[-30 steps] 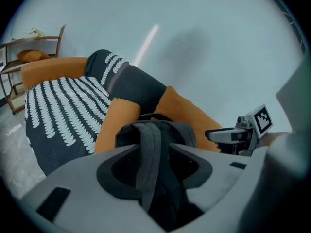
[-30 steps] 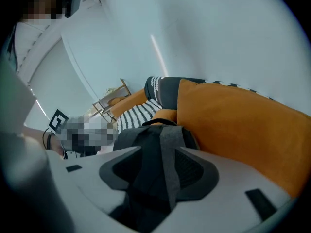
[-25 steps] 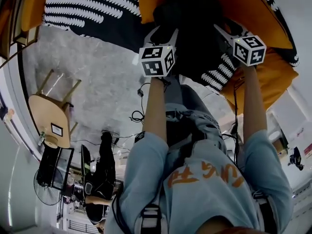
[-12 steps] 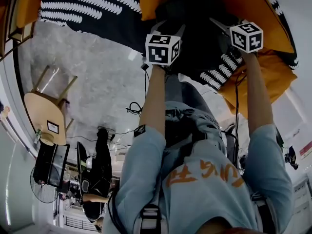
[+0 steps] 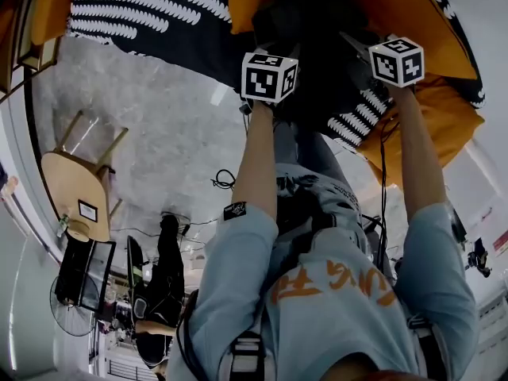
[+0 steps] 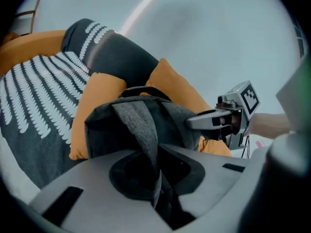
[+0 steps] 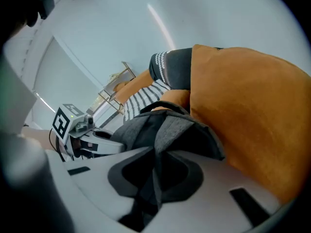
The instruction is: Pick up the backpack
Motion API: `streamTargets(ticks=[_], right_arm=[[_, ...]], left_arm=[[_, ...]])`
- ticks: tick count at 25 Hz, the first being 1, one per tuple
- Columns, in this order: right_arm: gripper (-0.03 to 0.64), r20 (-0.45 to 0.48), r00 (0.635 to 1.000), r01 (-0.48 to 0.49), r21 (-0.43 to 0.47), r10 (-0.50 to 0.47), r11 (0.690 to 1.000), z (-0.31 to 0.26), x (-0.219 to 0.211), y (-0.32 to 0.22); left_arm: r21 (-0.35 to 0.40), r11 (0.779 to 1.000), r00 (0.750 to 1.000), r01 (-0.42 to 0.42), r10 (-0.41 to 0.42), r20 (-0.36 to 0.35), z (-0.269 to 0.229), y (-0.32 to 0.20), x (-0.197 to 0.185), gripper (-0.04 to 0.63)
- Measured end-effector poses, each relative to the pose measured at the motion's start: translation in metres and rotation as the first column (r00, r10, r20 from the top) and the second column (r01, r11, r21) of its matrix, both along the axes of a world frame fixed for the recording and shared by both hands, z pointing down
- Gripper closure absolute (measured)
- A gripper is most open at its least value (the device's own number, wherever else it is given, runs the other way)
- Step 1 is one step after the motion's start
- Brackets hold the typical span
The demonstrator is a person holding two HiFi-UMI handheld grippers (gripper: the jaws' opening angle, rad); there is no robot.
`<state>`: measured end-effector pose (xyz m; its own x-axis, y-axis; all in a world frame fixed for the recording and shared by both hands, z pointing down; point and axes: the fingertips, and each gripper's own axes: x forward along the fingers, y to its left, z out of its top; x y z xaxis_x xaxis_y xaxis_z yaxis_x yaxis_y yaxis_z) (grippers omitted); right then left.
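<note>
The dark grey backpack (image 5: 317, 22) lies among orange cushions; in the left gripper view the backpack (image 6: 116, 123) fills the middle. My left gripper (image 6: 155, 155) has its jaws closing with a grey shoulder strap (image 6: 141, 123) pinched between them. My right gripper (image 7: 155, 168) is closing likewise on the other grey strap (image 7: 167, 132) of the backpack (image 7: 194, 135). In the head view the left gripper (image 5: 274, 50) and right gripper (image 5: 363, 46) reach side by side onto the backpack, their fingertips lost against the dark fabric.
Orange cushions (image 7: 243, 106) press against the backpack on both sides. A black blanket with white marks (image 5: 143, 10) lies to the left. On the grey floor stand a wooden stool (image 5: 79, 189), loose cables (image 5: 226, 181) and a fan (image 5: 71, 300).
Both grippers have moved forward and down onto the backpack. Their jaws, wide apart before, have come together on the straps.
</note>
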<state>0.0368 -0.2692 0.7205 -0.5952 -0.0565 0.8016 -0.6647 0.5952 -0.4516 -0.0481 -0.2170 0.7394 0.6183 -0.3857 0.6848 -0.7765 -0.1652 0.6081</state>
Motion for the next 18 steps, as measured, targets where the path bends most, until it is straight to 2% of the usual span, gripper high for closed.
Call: streamTargets(ticks=[3, 10, 15, 18], right_arm=[[0.565, 0.059, 0.998, -0.013, -0.021, 0.014, 1.0, -0.016, -0.007, 0.009], [0.569, 0.202, 0.979, -0.031, -0.016, 0.033, 0.999, -0.067, -0.011, 0.04], [0.569, 0.225, 0.972, -0.084, 0.059, 0.069, 0.995, -0.097, -0.005, 0.051], [0.569, 0.241, 0.967, -0.106, 0.093, 0.081, 0.99, -0.112, -0.003, 0.06]], left_arm=[[-0.021, 0.998, 0.998, 0.056, -0.057, -0.026, -0.013, 0.005, 0.002, 0.549], [0.044, 0.99, 0.982, 0.133, -0.126, -0.139, -0.063, 0.03, -0.004, 0.552], [0.151, 0.976, 0.971, 0.157, -0.125, -0.204, -0.104, 0.022, -0.006, 0.554], [0.22, 0.965, 0.975, 0.142, -0.099, -0.199, -0.131, 0.011, -0.014, 0.554]])
